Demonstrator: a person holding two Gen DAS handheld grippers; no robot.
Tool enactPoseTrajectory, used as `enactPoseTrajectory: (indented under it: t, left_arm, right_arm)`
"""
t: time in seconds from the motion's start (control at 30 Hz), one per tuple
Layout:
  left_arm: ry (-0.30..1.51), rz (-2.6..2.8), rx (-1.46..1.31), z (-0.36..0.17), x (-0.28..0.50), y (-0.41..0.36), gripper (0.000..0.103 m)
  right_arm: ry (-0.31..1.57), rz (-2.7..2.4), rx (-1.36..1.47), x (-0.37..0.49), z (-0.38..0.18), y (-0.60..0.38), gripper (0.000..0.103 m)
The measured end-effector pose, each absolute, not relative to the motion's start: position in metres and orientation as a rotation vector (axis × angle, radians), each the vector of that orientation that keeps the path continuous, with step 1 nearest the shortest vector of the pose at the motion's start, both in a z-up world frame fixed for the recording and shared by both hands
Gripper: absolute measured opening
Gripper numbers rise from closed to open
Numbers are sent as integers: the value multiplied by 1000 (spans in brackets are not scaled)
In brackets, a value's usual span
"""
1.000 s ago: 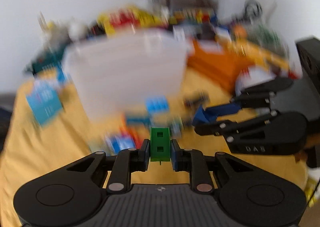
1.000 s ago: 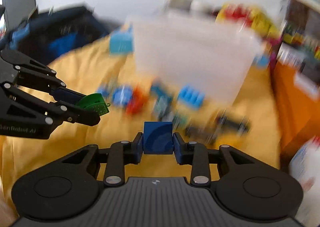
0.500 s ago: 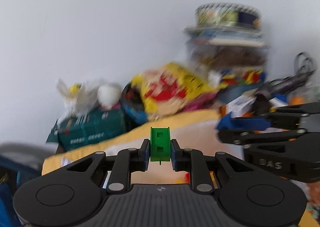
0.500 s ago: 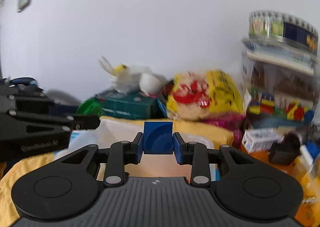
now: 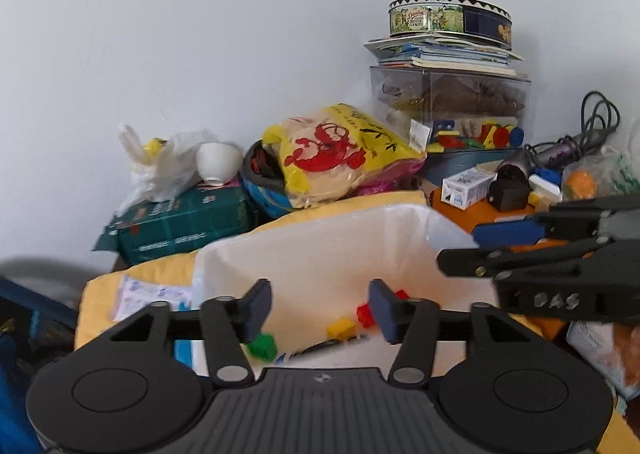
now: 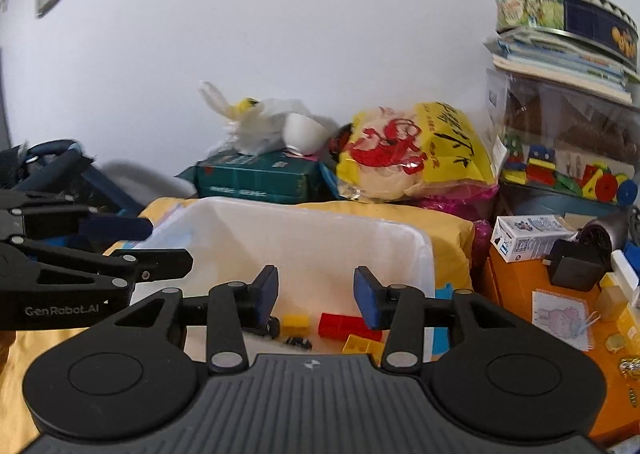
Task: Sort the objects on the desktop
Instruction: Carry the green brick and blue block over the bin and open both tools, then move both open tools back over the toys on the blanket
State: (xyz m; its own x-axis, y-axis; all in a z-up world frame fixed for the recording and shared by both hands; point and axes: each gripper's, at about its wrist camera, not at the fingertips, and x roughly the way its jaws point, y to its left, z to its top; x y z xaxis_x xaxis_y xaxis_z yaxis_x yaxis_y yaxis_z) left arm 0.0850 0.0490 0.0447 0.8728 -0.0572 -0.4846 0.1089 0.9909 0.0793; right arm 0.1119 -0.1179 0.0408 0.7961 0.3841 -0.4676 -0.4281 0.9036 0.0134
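Note:
My left gripper (image 5: 320, 310) hovers over the white bin (image 5: 320, 213), its jaws opening with nothing between them. Below it in the bin lie a green brick (image 5: 262, 346), a yellow brick (image 5: 341, 328) and a red brick (image 5: 366, 312). My right gripper (image 6: 316, 296) is beside it over the same bin (image 6: 304, 213), jaws also opening and empty. Under it sit a yellow brick (image 6: 296, 322), a red brick (image 6: 340, 326) and a small black part (image 6: 298, 342). Each gripper shows in the other's view: the right gripper (image 5: 468, 250), the left gripper (image 6: 160, 244).
The bin stands on a yellow cloth (image 6: 448, 230). Behind it are a green box (image 5: 180, 221), a yellow snack bag (image 5: 340, 153) and a clear box (image 5: 448, 97) with books and a tin on top. To the right, an orange box (image 6: 516, 286) carries a small carton (image 6: 528, 236) and a charger (image 6: 572, 266).
Both grippers rose from the loose bricks to above the bin. The left let go of the green brick, now lying in the bin; the right let go of its blue brick.

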Motion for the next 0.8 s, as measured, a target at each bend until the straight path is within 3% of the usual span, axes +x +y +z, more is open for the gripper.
enactPoseTrajectory:
  t: [0.43,0.57,0.8]
  left_arm:
    - [716,-167,23,-33,-15,30,62]
    - [791,-169,14,-55,-31,25,62]
    - [788,-171,57,-63,-34,19,62]
  right_arm:
    - [713,446,-93,35,-17,-173,48]
    - [842,463,-64,9,-51,-173,39]
    - [914,447,-128,-15,-73,-153,35]
